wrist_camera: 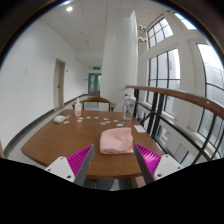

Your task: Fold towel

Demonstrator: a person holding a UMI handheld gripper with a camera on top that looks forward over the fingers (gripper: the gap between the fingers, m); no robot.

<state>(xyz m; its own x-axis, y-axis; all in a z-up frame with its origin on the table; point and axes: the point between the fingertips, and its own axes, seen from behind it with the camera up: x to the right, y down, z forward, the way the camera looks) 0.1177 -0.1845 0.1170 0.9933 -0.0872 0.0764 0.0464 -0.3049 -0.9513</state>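
Observation:
A pink towel (117,139) lies folded in a compact square on the brown wooden table (60,140), near its front edge. My gripper (113,158) is open, its two magenta pads (80,158) spread wide just short of the towel. The towel sits just ahead of the fingers, roughly centred between them, and nothing is held.
Farther back on the table stand a small bottle (78,108), a clear container (128,105) and some small white items (60,118). A wooden handrail (185,97) with dark posts runs along the right. A white column (118,55) and a corridor lie beyond.

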